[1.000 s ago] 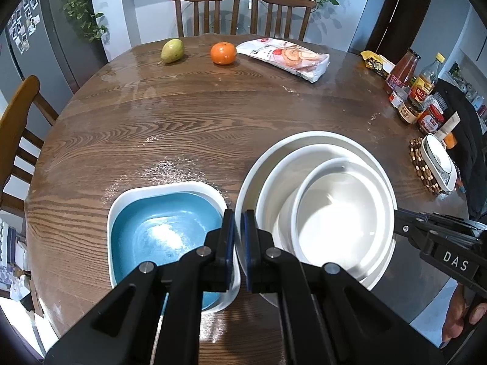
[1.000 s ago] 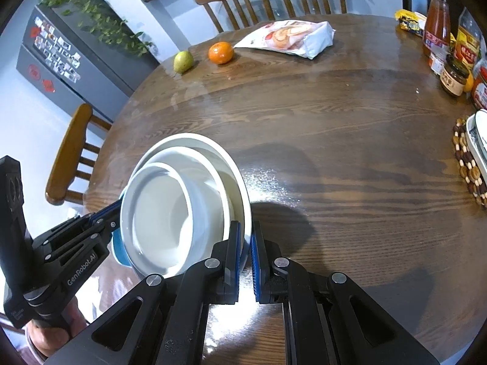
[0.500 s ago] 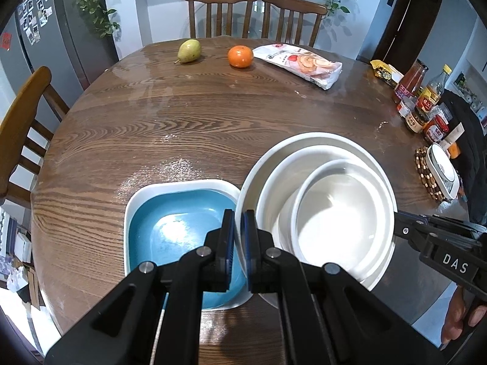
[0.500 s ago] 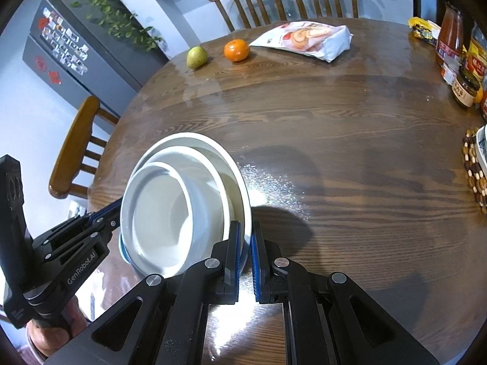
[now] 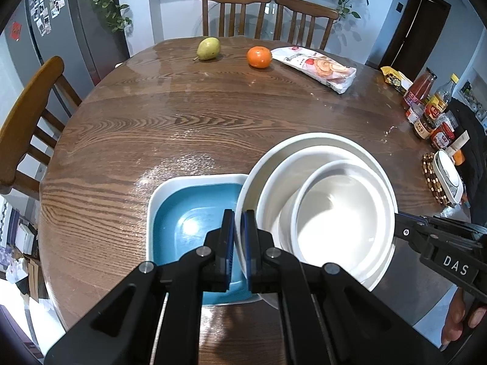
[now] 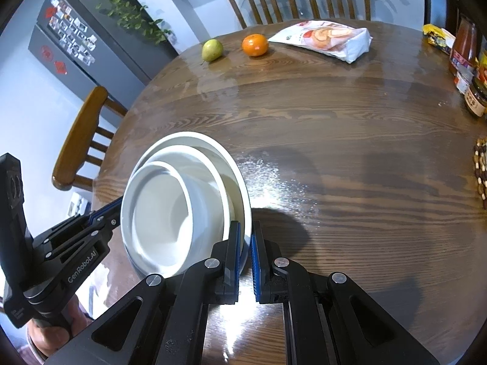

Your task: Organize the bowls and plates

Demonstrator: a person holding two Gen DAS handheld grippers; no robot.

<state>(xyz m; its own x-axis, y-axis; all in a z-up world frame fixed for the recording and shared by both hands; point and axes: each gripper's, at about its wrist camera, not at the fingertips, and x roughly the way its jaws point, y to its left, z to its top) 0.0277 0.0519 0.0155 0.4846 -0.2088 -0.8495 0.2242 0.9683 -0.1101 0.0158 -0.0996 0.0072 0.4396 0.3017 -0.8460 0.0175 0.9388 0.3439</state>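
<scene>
A stack of three nested white bowls [image 5: 331, 213] hangs above the wooden table, held from both sides. My left gripper [image 5: 238, 240] is shut on the left rim of the largest bowl. My right gripper [image 6: 246, 243] is shut on the opposite rim of the white bowl stack [image 6: 182, 200]. A square blue dish with a white rim [image 5: 188, 222] lies on the table below and left of the stack, partly under it. The right gripper's body shows at the right of the left wrist view [image 5: 438, 243].
On the round wooden table [image 5: 213, 115] lie a pear [image 5: 208, 48], an orange [image 5: 259, 57] and a snack bag [image 5: 316, 67] at the far side. Bottles and jars [image 5: 429, 112] and a beaded trivet with a white dish [image 5: 441, 179] stand at the right. Chairs surround the table.
Both grippers have lifted the bowl stack higher and drawn back. The blue dish and table now look farther below, with the stack overlapping the dish's right edge.
</scene>
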